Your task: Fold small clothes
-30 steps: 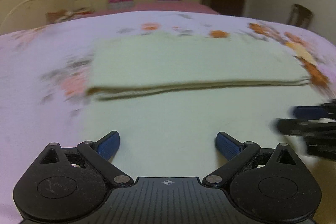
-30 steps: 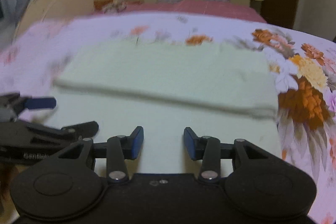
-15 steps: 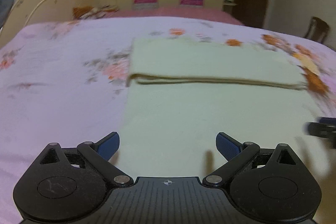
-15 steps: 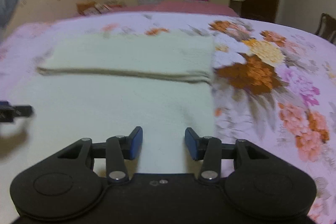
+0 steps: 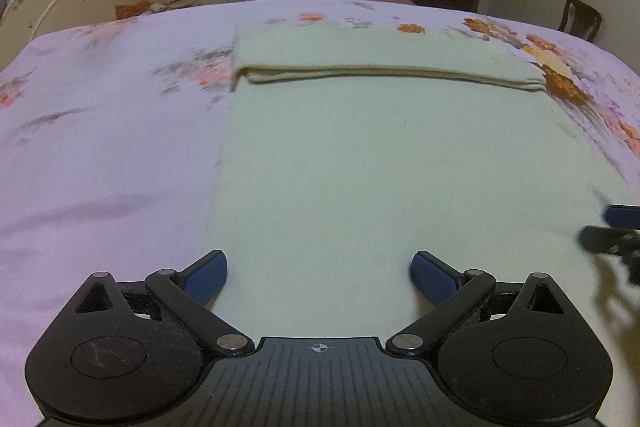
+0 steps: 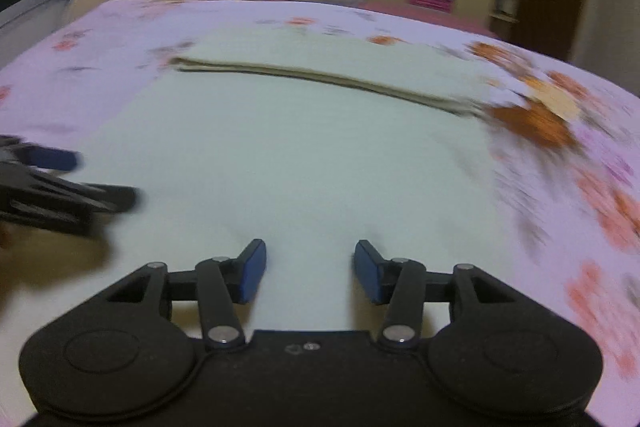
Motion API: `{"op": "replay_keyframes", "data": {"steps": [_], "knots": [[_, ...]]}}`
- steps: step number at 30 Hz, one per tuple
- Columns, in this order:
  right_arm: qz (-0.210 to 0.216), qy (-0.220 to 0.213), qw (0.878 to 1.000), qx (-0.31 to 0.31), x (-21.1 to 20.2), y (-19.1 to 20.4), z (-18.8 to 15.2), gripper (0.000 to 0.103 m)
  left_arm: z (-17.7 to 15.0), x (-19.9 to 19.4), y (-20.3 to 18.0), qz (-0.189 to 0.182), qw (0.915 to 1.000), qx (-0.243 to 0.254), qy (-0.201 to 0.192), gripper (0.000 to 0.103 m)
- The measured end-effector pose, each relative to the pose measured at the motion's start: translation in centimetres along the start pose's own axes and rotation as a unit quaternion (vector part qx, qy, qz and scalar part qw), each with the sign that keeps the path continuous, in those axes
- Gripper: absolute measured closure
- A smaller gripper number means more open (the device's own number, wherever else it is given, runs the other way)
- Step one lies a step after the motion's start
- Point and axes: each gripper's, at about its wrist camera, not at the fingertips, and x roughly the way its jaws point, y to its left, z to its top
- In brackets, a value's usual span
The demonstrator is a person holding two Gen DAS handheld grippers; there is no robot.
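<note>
While both claws are hanging empty above the near part of the cloth, we are logging the fold as partly done. The left gripper (image 5: pixel 319 277) is standing spread wide, its blue pads (image 5: pixel 206 277) clear of the fabric with nothing between them. The right gripper (image 6: pixel 310 269) is released too, its jaws having just been opening further, and nothing is lying between them.

Moving outward, we are seeing the pale cream cloth (image 5: pixel 380 163) lying flat on the floral bedspread (image 5: pixel 104 131), roughly central on the bed. Its far strip is already lying doubled back over itself, forming a folded band (image 5: pixel 380 57) toward the far edge of the bed. The nearer, larger part is lying in a single layer.

We are judging that one fold is complete and at least one more is remaining: the near edge is not yet gripped by either claw. The right-wrist view is blurred, so we are leaving the cloth's right edge unassessed.
</note>
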Motion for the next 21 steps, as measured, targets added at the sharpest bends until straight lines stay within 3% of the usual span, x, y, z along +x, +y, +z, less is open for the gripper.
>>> {"op": "replay_keyframes", "data": {"steps": [5, 9, 13, 21], "knots": [[-0.035, 0.011, 0.999, 0.028, -1.4, -0.9, -1.4, 0.054, -1.7, -1.6, 0.8, -0.004, 1.0000, 0.002, -0.002, 0.005], [-0.053, 0.014, 0.998, 0.037, -2.1, 0.2, -1.5, 0.053, -2.1, -2.8, 1.8, -0.009, 0.9995, -0.027, 0.015, 0.005], [-0.030, -0.008, 0.998, 0.060, -4.3, 1.7, -1.5, 0.053, -2.6, -4.6, 1.5, -0.021, 0.9994, -0.026, 0.003, 0.005], [-0.001, -0.008, 0.998, 0.060, -5.6, 5.8, -1.9, 0.053, -3.3, -7.1, -1.4, -0.057, 0.9980, 0.020, -0.019, 0.005]]}}
